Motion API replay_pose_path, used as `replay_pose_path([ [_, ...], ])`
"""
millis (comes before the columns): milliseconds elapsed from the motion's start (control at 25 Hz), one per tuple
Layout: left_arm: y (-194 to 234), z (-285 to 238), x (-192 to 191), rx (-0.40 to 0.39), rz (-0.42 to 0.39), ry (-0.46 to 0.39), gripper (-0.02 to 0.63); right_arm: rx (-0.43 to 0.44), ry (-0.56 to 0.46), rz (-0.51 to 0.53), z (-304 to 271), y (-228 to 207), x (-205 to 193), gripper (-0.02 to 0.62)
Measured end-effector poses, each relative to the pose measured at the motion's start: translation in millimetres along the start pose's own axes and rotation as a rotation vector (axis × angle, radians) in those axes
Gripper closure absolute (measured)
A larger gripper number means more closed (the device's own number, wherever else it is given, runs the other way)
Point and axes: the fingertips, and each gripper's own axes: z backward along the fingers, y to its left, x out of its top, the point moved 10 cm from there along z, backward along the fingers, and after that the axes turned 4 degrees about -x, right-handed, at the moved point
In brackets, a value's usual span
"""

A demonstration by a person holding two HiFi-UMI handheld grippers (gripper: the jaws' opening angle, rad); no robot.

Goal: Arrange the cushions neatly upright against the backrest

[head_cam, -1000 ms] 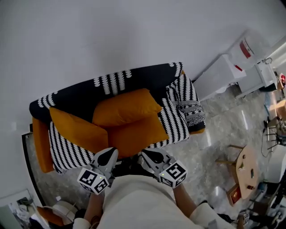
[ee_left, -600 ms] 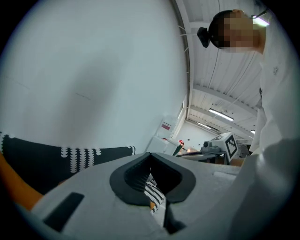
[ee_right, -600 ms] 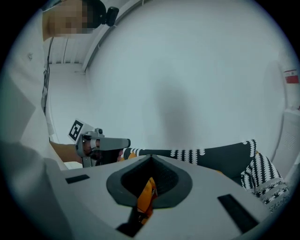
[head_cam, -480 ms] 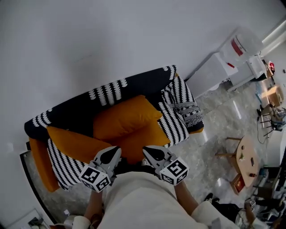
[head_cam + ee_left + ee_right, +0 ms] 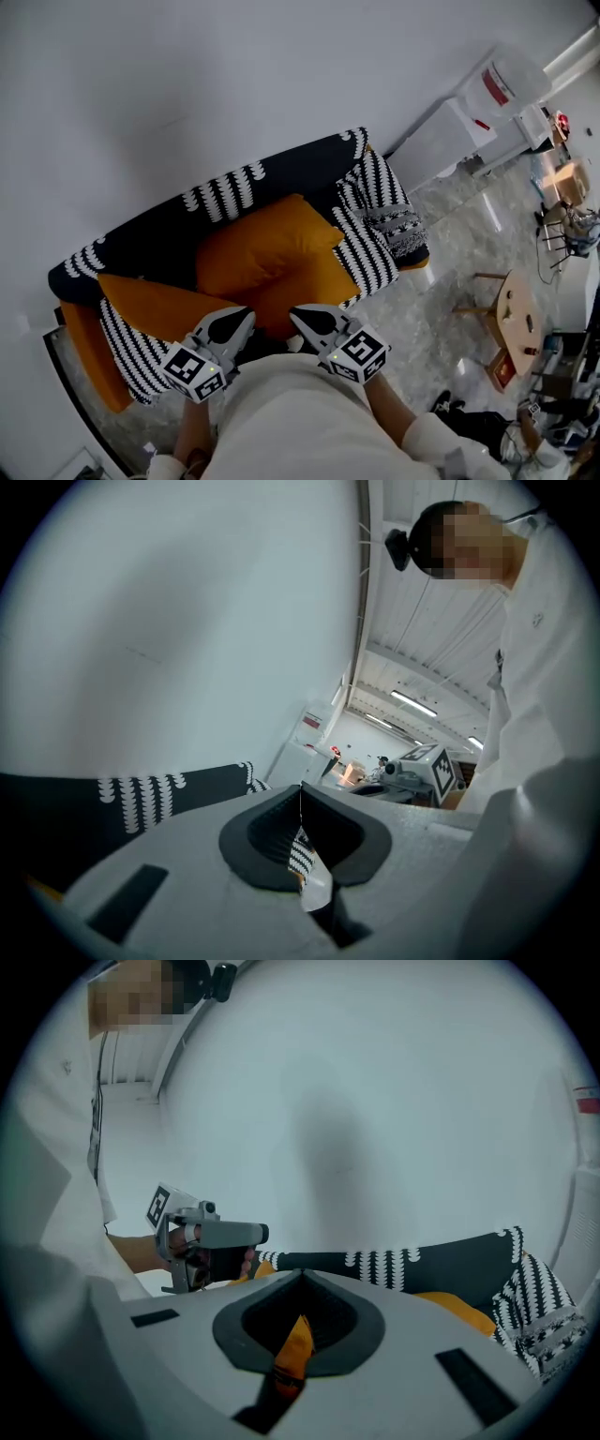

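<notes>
A sofa with a black-and-white patterned backrest (image 5: 225, 192) holds two orange cushions. One orange cushion (image 5: 262, 244) leans against the backrest in the middle. The other orange cushion (image 5: 155, 305) lies flat towards the left end. A striped cushion (image 5: 364, 246) rests by the right armrest. My left gripper (image 5: 230, 321) and right gripper (image 5: 309, 321) hover side by side at the seat's front edge, close to my body. Both are shut, with nothing held. In the left gripper view the tips of the left gripper (image 5: 300, 787) meet; the right gripper (image 5: 302, 1274) looks the same in its own view.
White cabinets (image 5: 441, 141) stand to the right of the sofa. A round wooden table (image 5: 516, 323) sits on the marble floor further right. A plain white wall runs behind the sofa. A person's light top fills the bottom of the head view.
The head view has swung, so the sofa sits a little further left and lower. Both shut grippers have shifted slightly along the seat front. No cushion has moved.
</notes>
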Motion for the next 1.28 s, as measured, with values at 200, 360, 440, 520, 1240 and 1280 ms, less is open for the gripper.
replay_pose_path([
  [200, 1.9, 13.4, 3.1, 0.108, -0.029, -0.035, 0.594, 0.074, 0.031, 0.020, -10.0, -11.2, 5.4, 0.588],
  [360, -6.0, 24.3, 6.9, 0.239, 0.025, -0.140, 0.594, 0.146, 0.068, 0.076, -16.6, -24.8, 12.9, 0.587],
  [440, -12.1, 25.0, 4.4, 0.285, 0.046, -0.174, 0.594, 0.180, 0.081, 0.091, -21.5, -33.5, 16.5, 0.586],
  [520, -19.4, 21.2, 0.2, 0.327, 0.061, -0.195, 0.594, 0.210, 0.097, 0.111, -25.2, -43.3, 19.4, 0.586],
  [1240, -92.8, -51.4, -32.9, 0.611, 0.188, -0.290, 0.594, 0.450, 0.301, 0.245, -34.6, -121.0, -5.0, 0.579],
  [1280, -94.5, -56.7, -35.3, 0.627, 0.199, -0.293, 0.594, 0.471, 0.314, 0.243, -36.5, -125.6, -7.2, 0.559],
])
